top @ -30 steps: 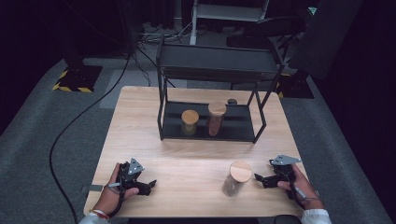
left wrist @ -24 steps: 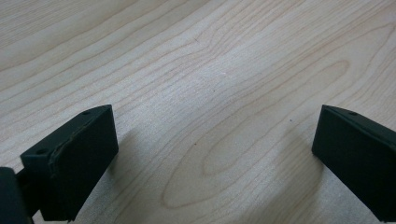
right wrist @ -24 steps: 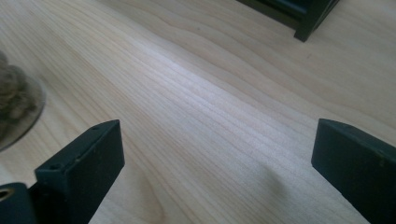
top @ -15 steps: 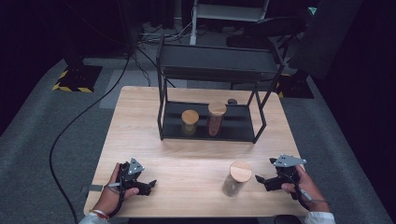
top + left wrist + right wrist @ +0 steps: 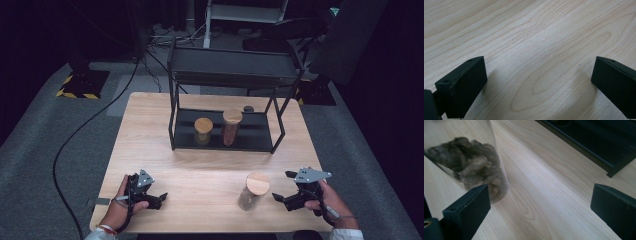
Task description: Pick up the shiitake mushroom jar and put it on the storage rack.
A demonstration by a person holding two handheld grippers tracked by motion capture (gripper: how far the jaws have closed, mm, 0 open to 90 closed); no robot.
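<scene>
Currently, as recorded, the right tongs (image 5: 284,186) rested low over the tabletop (image 5: 200,170) with the jaws spread wide and nothing between them. The task item, a clear jar (image 5: 252,191) with a round wooden lid, stood upright on the tabletop just ahead of the right tongs' jaw tips, near them but not touching. In the right gripper view, the jar (image 5: 471,162) sat beyond and beside one jaw, outside the gap of the right tongs (image 5: 540,205); its lower part showed a brown, clumpy filling. Bare tabletop (image 5: 544,195) lay between the two jaws in that view.

The left tongs (image 5: 160,197) lay well apart from the jar, on the far side of it from the right tongs. Their jaws were also spread and held nothing. The left gripper view confirmed this: the left tongs (image 5: 537,82) framed only wood grain of the tabletop (image 5: 536,37).

Beyond both tongs, a black two-tier rack (image 5: 232,75) stood on the tabletop. Its lower shelf carried two further jars with wooden lids: a short jar (image 5: 203,131) and, just beside it, a tall jar (image 5: 231,127) with reddish-brown contents. A small dark object (image 5: 248,108) lay at the rear of that shelf; its kind could not be determined. A corner of the rack (image 5: 599,147) appeared beyond the right tongs in the right gripper view.
</scene>
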